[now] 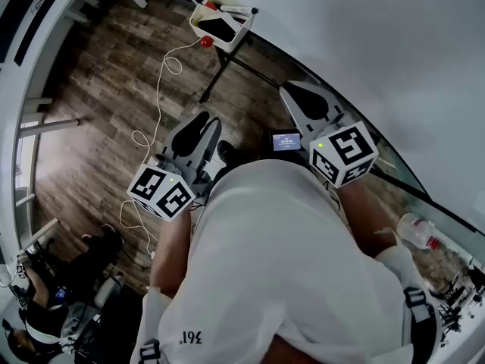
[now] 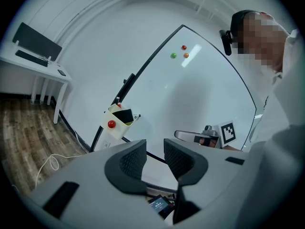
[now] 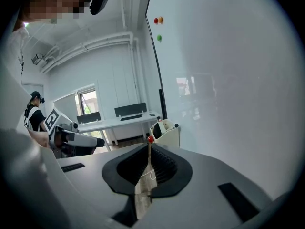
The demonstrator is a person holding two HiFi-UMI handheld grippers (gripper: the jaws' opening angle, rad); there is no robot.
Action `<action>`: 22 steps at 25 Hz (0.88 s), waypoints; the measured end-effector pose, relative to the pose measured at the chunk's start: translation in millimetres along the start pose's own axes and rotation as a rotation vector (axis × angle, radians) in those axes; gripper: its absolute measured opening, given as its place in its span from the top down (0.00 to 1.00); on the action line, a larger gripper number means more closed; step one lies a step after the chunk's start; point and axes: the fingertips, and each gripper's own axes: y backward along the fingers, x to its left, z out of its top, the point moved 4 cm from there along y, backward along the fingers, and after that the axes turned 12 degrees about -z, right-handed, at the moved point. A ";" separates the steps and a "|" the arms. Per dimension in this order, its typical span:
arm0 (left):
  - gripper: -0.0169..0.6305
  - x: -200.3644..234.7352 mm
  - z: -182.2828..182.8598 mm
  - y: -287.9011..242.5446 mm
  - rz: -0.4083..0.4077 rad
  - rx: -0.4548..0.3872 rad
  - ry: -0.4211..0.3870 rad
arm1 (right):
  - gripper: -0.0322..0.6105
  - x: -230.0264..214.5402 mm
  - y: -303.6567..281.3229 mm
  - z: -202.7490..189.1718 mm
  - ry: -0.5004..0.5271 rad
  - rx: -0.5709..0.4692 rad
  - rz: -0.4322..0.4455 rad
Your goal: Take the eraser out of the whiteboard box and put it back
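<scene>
The white whiteboard box (image 1: 227, 30) hangs at the whiteboard's lower corner, far ahead of both grippers. A black eraser (image 1: 216, 27) lies inside it, and a red round magnet (image 1: 206, 42) sits on its front. The left gripper view shows the box (image 2: 116, 127) with the eraser (image 2: 124, 115) in it. My left gripper (image 1: 203, 127) is open, with nothing between its jaws (image 2: 155, 159). My right gripper (image 1: 303, 97) is shut on nothing, only a thin slit showing (image 3: 149, 156). The box (image 3: 167, 131) is small and far in the right gripper view.
The whiteboard (image 1: 364, 44) stands on the right on a dark stand (image 1: 220, 70). A white cable (image 1: 155, 89) trails over the wooden floor. A plastic bottle (image 1: 417, 232) lies low on the right. A desk (image 2: 33, 63) stands by the wall. Another person (image 1: 45, 309) sits low on the left.
</scene>
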 end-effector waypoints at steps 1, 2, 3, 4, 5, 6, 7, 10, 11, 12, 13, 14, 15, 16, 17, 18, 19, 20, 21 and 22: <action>0.79 1.0 -0.3 -0.4 0.000 0.001 0.001 | 0.89 -0.8 -0.9 -0.9 -0.001 0.003 -0.003; 0.79 1.8 -0.5 -0.7 -0.001 0.003 0.001 | 0.89 -1.4 -1.6 -1.5 0.000 0.004 -0.006; 0.79 2.3 -0.6 -1.0 -0.002 0.004 0.002 | 0.90 -1.9 -1.9 -1.7 0.002 0.005 -0.009; 0.79 2.6 -0.5 -1.1 -0.002 0.005 0.003 | 0.90 -2.2 -2.0 -1.7 0.004 0.007 -0.011; 0.79 2.7 -0.1 -1.2 -0.003 0.006 0.004 | 0.90 -2.3 -2.2 -1.4 0.006 0.008 -0.012; 0.79 2.8 0.5 -1.4 -0.003 0.007 0.005 | 0.91 -2.6 -2.6 -1.2 0.008 0.010 -0.013; 0.79 3.1 1.0 -1.8 -0.003 0.007 0.005 | 0.91 -3.0 -3.2 -1.0 0.010 0.011 -0.014; 0.79 4.7 1.7 -3.5 -0.002 0.007 0.006 | 0.91 -4.5 -5.4 -0.9 0.018 0.012 -0.016; 0.79 5.2 1.7 -3.6 -0.001 0.007 0.006 | 0.91 -4.5 -6.0 -0.8 0.022 0.012 -0.015; 0.79 5.4 1.6 -3.6 0.000 0.007 0.006 | 0.91 -4.4 -6.4 -0.7 0.026 0.012 -0.014; 0.79 5.5 1.4 -3.4 0.001 0.006 0.006 | 0.91 -4.1 -6.6 -0.5 0.029 0.011 -0.013; 0.79 5.3 1.3 -3.1 0.002 0.006 0.006 | 0.91 -3.8 -6.5 -0.1 0.031 0.010 -0.012; 0.79 4.9 1.0 -2.7 0.003 0.005 0.006 | 0.91 -3.4 -6.3 0.2 0.034 0.009 -0.011; 0.79 4.6 0.8 -2.3 0.004 0.005 0.007 | 0.91 -3.0 -6.1 0.7 0.036 0.008 -0.010; 0.79 4.3 0.6 -2.0 0.004 0.005 0.007 | 0.91 -2.6 -5.9 1.1 0.039 0.007 -0.010; 0.79 4.2 0.5 -1.8 0.005 0.006 0.007 | 0.91 -2.4 -5.9 1.5 0.041 0.005 -0.009; 0.79 4.2 0.6 -1.8 0.005 0.006 0.007 | 0.91 -2.3 -5.9 2.0 0.043 0.003 -0.009; 0.79 4.0 0.6 -2.0 0.004 0.006 0.007 | 0.91 -2.6 -5.7 2.7 0.045 0.001 -0.010; 0.79 3.6 0.8 -2.3 0.004 0.006 0.007 | 0.91 -3.3 -5.2 3.5 0.047 -0.002 -0.012; 0.79 3.2 1.0 -2.5 0.004 0.006 0.007 | 0.91 -4.3 -4.8 4.6 0.049 -0.006 -0.014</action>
